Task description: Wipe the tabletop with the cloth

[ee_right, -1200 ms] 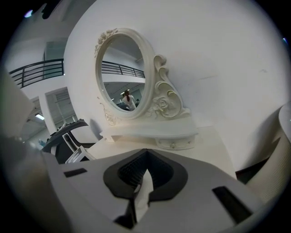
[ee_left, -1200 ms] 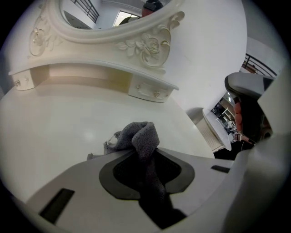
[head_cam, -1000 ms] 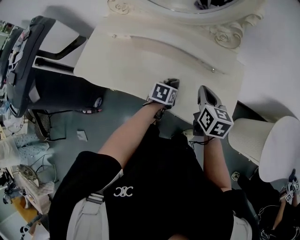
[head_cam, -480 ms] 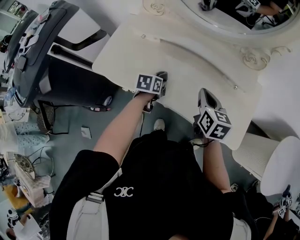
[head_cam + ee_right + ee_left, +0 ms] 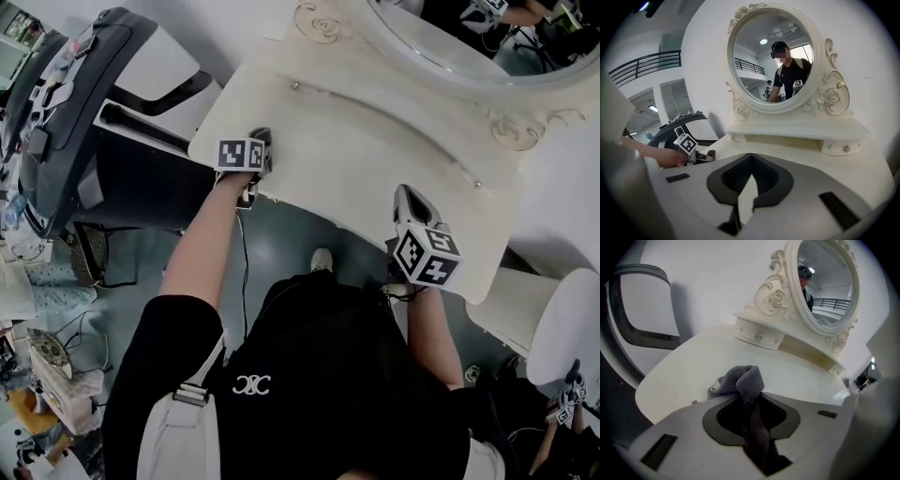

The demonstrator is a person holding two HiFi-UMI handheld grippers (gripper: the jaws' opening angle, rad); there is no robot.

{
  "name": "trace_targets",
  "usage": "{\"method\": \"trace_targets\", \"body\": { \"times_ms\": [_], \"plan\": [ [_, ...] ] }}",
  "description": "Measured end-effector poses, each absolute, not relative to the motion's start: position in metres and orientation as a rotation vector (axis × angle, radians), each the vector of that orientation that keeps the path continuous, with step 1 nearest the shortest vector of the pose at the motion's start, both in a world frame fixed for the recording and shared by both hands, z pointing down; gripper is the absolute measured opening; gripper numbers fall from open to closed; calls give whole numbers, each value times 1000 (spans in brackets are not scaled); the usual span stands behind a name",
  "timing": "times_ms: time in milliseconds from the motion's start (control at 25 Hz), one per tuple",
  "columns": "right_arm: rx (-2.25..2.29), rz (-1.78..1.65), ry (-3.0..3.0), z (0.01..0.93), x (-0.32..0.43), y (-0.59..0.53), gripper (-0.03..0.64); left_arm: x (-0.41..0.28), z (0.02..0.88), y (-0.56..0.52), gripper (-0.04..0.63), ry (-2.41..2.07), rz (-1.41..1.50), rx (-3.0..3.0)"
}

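1. Head view: your left gripper [image 5: 255,155] has slid along the front of the tabletop [image 5: 375,150], from near the middle to the left front corner. I judge that one leftward pass along the front strip is done, and that the back and the right side are yet to be wiped. Your right gripper [image 5: 410,202] has kept its place over the front edge at the right, clear of the work. A dark machine [image 5: 66,103] stands just beside the left end and a stool [image 5: 553,309] at the right. Mind the machine if you overrun the corner.
2. Left gripper view: the jaws are clamped on the grey cloth [image 5: 750,380], which bunches out ahead of them onto the tabletop near its left edge. Beyond it a small drawer [image 5: 757,336] and the mirror [image 5: 825,282] frame bound any stroke toward the back.
3. Right gripper view: the jaws stand a little apart with nothing between them; only tabletop shows through the gap. Your left gripper sits well apart, at the far left of the tabletop.
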State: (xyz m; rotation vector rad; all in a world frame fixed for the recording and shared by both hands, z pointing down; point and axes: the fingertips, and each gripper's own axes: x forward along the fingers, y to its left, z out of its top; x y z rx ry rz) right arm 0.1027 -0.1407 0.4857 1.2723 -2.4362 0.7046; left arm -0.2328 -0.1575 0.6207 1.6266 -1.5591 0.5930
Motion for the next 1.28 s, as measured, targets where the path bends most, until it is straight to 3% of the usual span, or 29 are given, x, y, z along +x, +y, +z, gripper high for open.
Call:
{"method": "trace_targets", "body": {
  "times_ms": [640,960,1280],
  "plan": [
    [1348,674,-2306,497,138,-142,11,-298,616,-232,92,-1646,529,1546],
    [1388,659,-2283,490,157,-141,11,-260,616,-257,93,-1645,526,1564],
    [1491,683,-2251,486,199,-136,11,-166,617,-274,92,-1557,577,1660]
  ]
}}
